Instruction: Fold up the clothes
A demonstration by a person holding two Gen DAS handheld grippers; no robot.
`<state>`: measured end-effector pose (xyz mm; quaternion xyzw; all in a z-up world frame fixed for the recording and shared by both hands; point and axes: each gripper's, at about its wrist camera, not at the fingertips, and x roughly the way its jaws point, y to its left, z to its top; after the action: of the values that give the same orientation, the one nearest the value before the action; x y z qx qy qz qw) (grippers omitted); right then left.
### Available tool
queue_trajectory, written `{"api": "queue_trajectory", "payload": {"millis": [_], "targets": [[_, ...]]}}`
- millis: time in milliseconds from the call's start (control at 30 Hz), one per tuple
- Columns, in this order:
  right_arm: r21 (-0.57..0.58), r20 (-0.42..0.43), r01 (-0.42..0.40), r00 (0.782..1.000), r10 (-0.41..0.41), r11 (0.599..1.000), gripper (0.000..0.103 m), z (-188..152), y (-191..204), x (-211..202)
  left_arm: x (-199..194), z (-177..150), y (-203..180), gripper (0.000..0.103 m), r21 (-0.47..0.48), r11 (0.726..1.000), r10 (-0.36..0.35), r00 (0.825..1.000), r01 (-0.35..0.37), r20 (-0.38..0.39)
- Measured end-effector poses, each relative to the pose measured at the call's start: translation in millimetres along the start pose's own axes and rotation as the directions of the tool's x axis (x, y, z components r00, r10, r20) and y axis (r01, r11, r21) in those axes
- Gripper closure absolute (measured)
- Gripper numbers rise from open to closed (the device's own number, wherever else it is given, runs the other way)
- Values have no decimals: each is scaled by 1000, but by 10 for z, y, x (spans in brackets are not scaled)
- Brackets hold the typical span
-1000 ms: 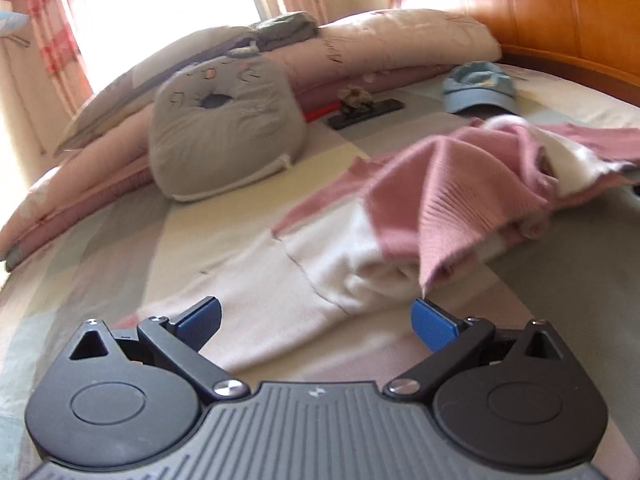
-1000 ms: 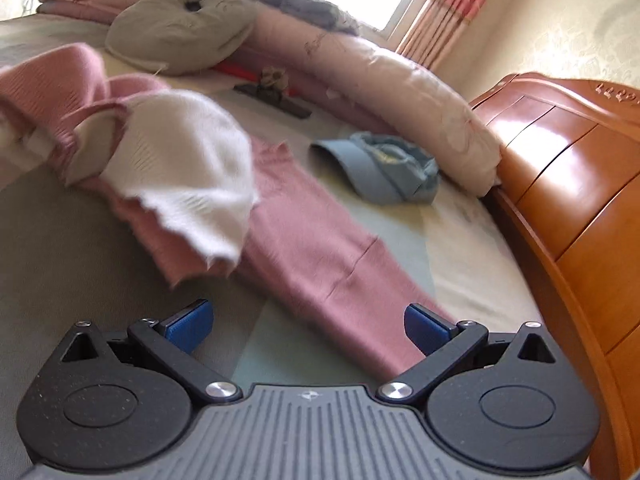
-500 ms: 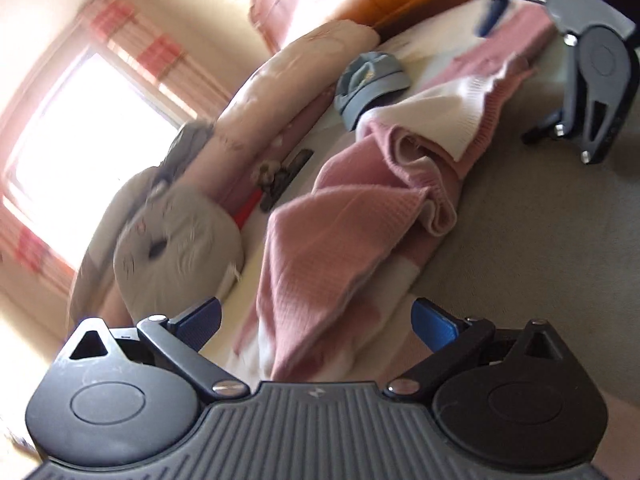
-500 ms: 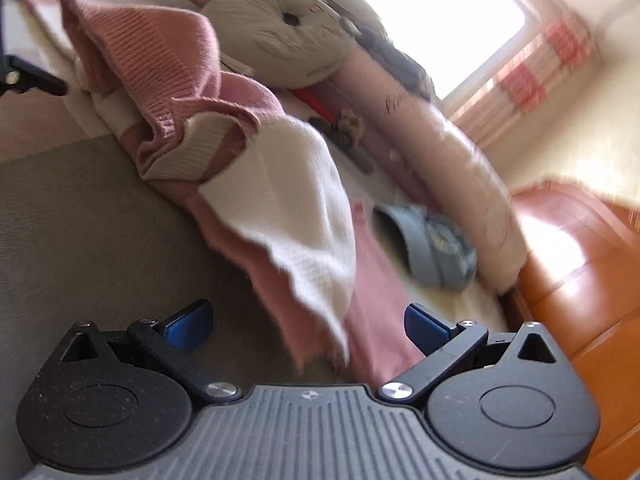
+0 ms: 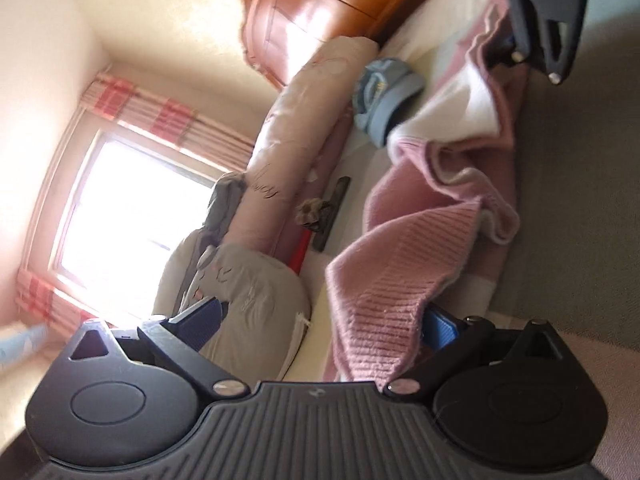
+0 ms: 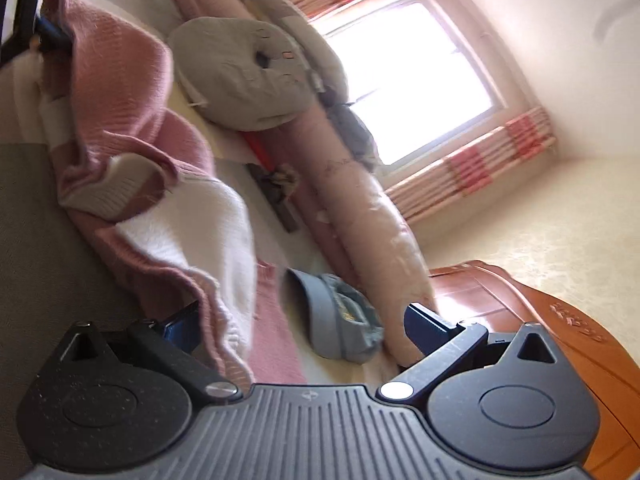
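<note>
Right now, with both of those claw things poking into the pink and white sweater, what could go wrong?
Both grippers look wide open, left and right, each with only a thin edge of the sweater between its fingers. Closing may catch just one layer, or miss, so the knit could slip out when lifted. The sweater is also bunched in the middle, so a fold might trap wrinkles. The blue cap lies close by and could get dragged along.
</note>
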<state>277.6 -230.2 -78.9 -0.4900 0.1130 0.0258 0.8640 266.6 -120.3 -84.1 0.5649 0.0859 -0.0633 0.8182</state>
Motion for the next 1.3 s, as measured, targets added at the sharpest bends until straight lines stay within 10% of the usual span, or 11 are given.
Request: {"api": "queue_trajectory", "payload": {"millis": [100,233,400,1033,1300], "targets": [[-23,-4,-45,999,45,999,11,57,91,47,71,19,-76,42,22,1000,21,1000,-21,-5],[-29,-40,-115,993,114,993,32,67,172,128,99,-22,-65,64,-18,1000,14,1000,-14,-23],[-4,-41,-138,990,138,990,87,69,76,-13,103,-119,-70,93,-68,997,-39,998,35,-50],[130,-17,-250,967,255,959,90,41,-589,-1006,-1055,-387,645,97,-177,984,-25,1000,21,-19],[148,-20,-396,915,403,906,90,-49,-788,-1714,-1802,-477,781,97,-158,983,-92,996,93,18]]}}
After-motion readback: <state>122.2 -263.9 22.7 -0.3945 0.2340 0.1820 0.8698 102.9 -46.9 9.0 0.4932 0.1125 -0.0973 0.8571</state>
